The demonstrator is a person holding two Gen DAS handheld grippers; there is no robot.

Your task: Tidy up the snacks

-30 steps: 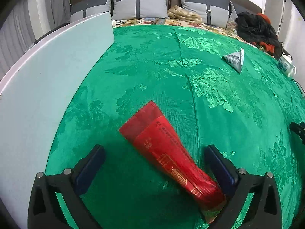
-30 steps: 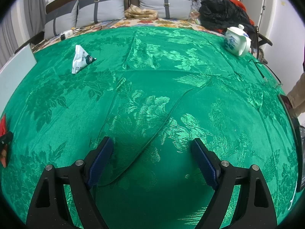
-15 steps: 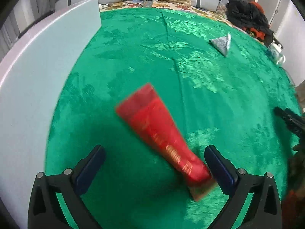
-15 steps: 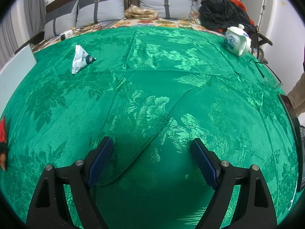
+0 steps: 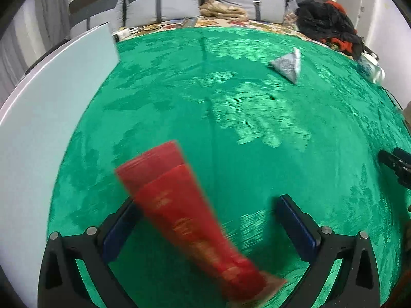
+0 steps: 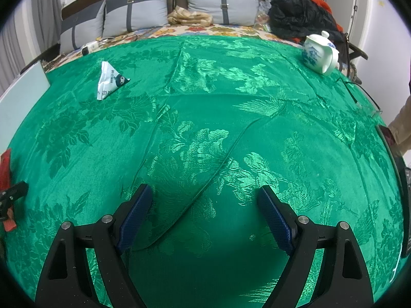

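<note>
Both tongs gape wide over the green cloth (image 6: 205,118), holding nothing

Left wrist view: the left gripper (image 5: 205,220) stands open, the blurred red snack packet (image 5: 185,218) lying slantwise between its jaws, overlapping the left pad. Right wrist view: the right gripper (image 6: 205,215) is open over bare cloth; the white triangular snack pouch (image 6: 110,79) lies far ahead to its left

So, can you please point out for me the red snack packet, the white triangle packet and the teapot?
red snack packet (image 5: 185,215): left wrist view, middle of its red body.
white triangle packet (image 6: 110,79): right wrist view, centre of its printed face.
teapot (image 6: 317,55): right wrist view, on its painted belly.
</note>
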